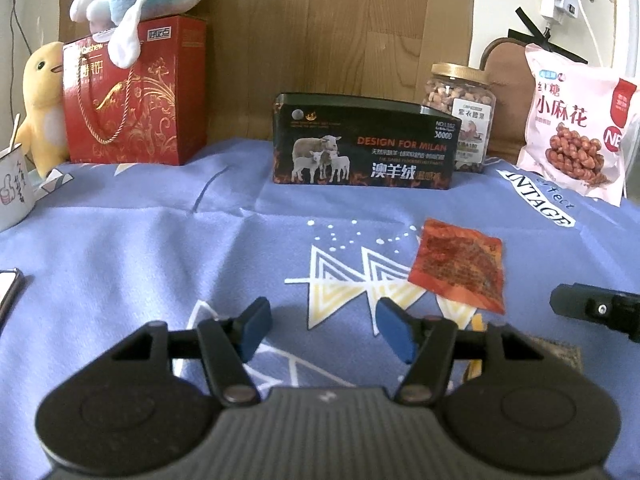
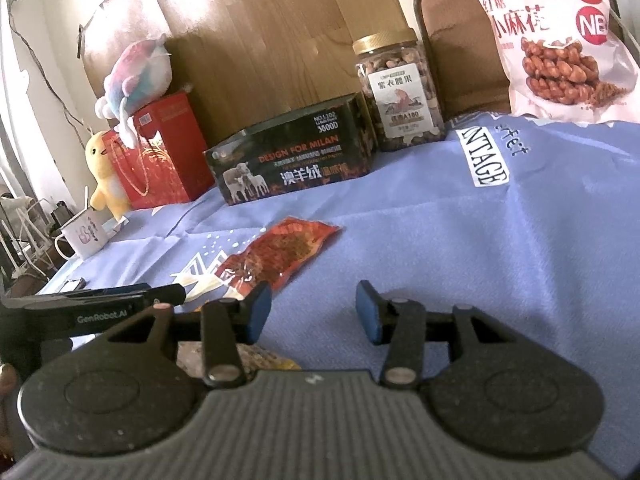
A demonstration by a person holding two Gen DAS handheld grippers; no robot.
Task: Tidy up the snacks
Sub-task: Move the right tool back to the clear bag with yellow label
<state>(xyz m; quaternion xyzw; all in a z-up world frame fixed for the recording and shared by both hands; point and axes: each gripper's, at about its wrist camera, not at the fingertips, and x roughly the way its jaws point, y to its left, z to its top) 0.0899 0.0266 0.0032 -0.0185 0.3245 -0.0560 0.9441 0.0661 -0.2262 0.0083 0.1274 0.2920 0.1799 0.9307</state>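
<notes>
Low over the blue cloth (image 1: 120, 248) covering the desk, the left gripper (image 1: 322, 330) is hovering with its fingers spread and nothing between them; the right gripper (image 2: 312, 312) is hanging likewise, fingers apart and empty; the red snack packet (image 1: 460, 266) is lying flat near the middle of the desk, just ahead of both; along the far edge the dark sheep-printed box (image 1: 362, 144) is standing centrally, the nut jar (image 1: 460, 108) just beside it; the pink snack bag (image 1: 576, 124) is leaning at the far right corner.
</notes>
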